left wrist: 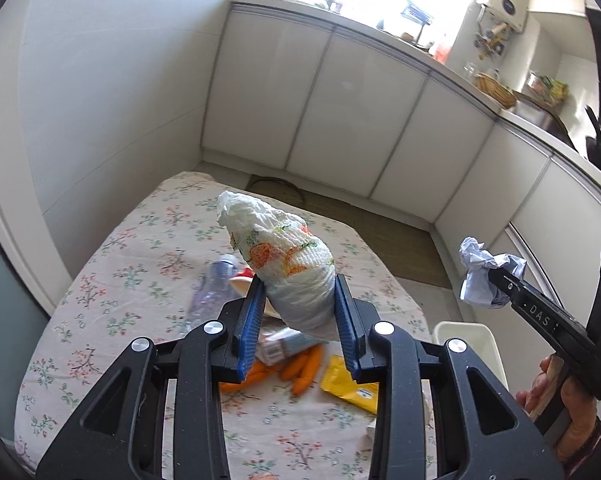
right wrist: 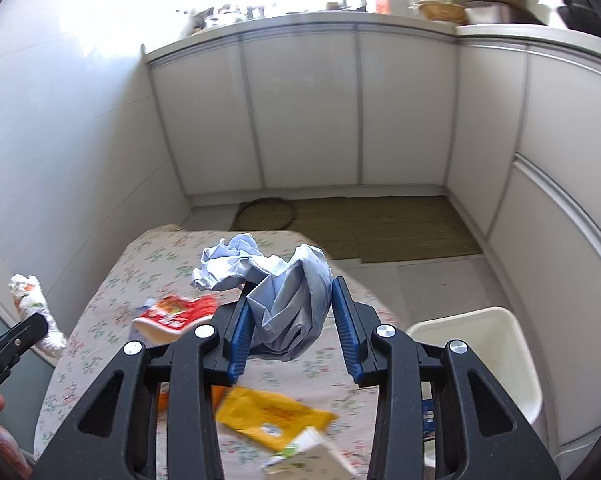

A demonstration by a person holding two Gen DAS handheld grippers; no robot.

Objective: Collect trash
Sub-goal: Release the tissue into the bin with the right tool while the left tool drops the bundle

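My left gripper (left wrist: 300, 312) clamps a rolled diaper (left wrist: 284, 256); the right gripper (right wrist: 290, 314) clamps crumpled paper (right wrist: 272, 280). Neither is binned (right wrist: 500, 344); wrappers remain.

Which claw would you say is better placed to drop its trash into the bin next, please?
Right, probably. The right claw holds the paper up over the table's right edge, beside the bin. The left claw holds the towel wad over mid-table, farther from it.
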